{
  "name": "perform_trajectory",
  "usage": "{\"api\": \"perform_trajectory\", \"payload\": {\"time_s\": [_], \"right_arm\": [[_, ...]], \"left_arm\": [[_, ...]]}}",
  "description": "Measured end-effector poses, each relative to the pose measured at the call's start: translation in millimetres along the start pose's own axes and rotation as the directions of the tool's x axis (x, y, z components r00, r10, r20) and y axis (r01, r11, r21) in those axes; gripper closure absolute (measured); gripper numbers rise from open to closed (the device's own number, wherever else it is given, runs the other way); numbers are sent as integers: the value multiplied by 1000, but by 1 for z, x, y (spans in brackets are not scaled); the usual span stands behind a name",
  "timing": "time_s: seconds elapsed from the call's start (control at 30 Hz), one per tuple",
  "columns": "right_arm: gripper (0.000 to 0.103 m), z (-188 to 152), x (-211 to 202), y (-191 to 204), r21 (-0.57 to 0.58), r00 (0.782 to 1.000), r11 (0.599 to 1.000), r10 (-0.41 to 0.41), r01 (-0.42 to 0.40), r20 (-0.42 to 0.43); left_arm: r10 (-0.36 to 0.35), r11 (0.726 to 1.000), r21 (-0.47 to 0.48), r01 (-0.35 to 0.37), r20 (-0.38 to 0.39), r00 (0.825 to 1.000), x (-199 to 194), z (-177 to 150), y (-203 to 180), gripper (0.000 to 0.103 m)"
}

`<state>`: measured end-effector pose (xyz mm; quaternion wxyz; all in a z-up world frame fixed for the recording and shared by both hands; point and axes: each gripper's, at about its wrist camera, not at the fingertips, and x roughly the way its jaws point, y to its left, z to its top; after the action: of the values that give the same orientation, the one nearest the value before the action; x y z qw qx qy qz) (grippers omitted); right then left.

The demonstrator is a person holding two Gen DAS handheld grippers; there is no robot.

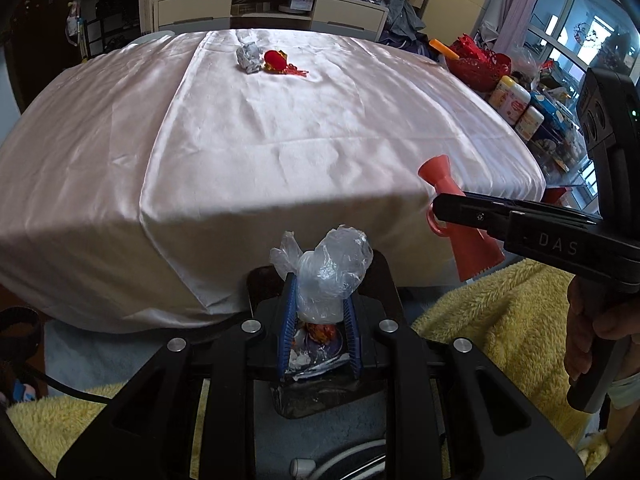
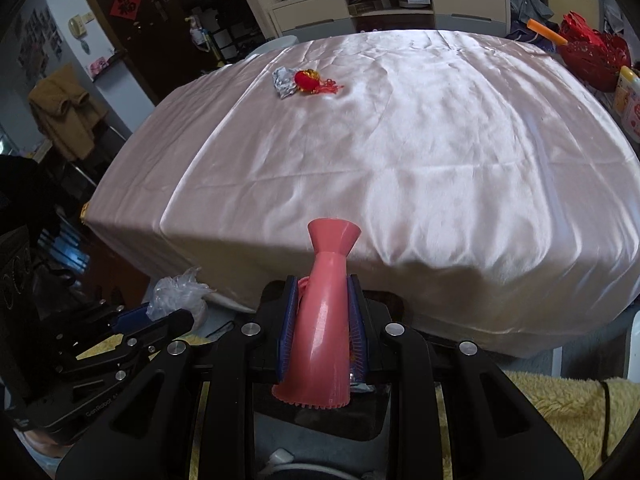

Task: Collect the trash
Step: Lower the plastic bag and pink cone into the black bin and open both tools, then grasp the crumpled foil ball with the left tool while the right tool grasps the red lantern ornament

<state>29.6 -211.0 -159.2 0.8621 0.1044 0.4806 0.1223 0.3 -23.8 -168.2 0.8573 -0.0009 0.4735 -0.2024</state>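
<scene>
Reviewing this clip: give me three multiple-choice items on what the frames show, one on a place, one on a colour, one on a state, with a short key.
1. Where do the crumpled foil and red ornament lie?
A. On the far part of the pink cloth
B. On the yellow blanket
C. In the red basket

2. What colour is the trumpet-shaped plastic piece?
A. Green
B. Coral pink
C. White

3. What is the left hand-held gripper doing?
A. Standing open and empty
B. Resting on the cloth
C. Shut on a clear plastic bag

Key: 1 A, both sit together far across the cloth. 2 B, it shows coral pink in the right hand-held gripper. 3 C, the blue pads squeeze the bag.
</scene>
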Motion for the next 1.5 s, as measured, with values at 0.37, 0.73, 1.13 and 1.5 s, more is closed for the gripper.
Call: {"api": "perform_trajectory", "payload": {"time_s": [0.37, 0.73, 1.13, 1.5], "right_arm": [[77, -45, 32, -10, 44, 996, 999, -7, 11, -88], [75, -48, 56, -12, 69, 988, 998, 3, 8, -153], [30, -36, 45, -22, 111, 994, 993, -23, 35, -108], [19, 12, 22, -34, 136, 999, 990, -33, 34, -11]], "left_arm": [[-2, 1000, 12, 3, -95, 996, 36, -37, -10, 82], [5, 1000, -8, -6, -143, 990, 52, -42, -5, 79], [43, 999, -18, -46, -126, 991, 44, -32, 3, 30], [75, 997, -14, -75, -30, 997, 15, 16, 14, 13]]}}
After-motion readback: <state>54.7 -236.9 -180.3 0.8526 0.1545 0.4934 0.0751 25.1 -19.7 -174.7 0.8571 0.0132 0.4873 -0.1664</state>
